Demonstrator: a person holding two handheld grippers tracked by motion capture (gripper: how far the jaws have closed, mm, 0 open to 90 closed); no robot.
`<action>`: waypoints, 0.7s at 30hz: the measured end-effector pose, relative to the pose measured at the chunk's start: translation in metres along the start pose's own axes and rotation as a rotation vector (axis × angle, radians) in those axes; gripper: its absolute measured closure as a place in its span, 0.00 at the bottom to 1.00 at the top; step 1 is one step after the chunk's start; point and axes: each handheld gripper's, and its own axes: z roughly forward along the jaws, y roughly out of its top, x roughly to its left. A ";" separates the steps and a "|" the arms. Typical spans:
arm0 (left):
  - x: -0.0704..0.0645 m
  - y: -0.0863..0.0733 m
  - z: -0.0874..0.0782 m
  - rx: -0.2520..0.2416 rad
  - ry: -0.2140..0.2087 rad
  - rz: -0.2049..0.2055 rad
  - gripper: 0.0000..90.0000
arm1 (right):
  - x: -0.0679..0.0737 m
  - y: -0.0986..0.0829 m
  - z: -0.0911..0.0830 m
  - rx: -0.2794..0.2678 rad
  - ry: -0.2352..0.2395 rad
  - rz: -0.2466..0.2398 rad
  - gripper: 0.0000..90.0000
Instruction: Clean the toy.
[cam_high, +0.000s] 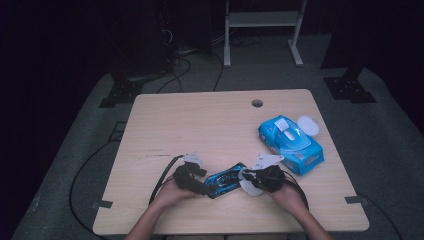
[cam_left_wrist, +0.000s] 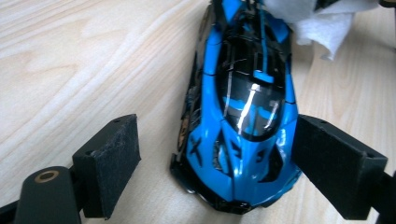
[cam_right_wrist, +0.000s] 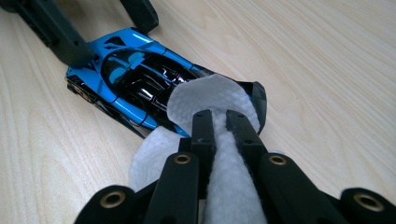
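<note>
Near the tabletop's front edge, I'm bracing the toy car (cam_left_wrist: 240, 126) with my left gripper (cam_left_wrist: 215, 163), jaws spread around it, while my right gripper (cam_right_wrist: 219, 116) is pinching a wipe (cam_right_wrist: 205, 100) against its tail. Next: steady strokes along the roof.

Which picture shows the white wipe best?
The right gripper view: the white wipe sits close up, pinched between the right gripper's jaws and pressed on the blue toy car. The left gripper view catches just a corner past the car. In the high view it is a small white patch.
</note>
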 end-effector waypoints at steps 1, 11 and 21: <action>0.000 0.000 0.000 -0.001 0.002 0.001 0.17 | 0.001 -0.001 0.000 -0.003 -0.006 -0.012 0.91; -0.003 -0.001 -0.001 -0.016 -0.020 0.006 0.24 | 0.012 -0.006 -0.005 -0.009 -0.051 -0.071 0.92; -0.004 -0.002 0.000 -0.008 -0.057 0.014 0.28 | 0.020 -0.014 -0.012 -0.028 -0.053 -0.093 0.92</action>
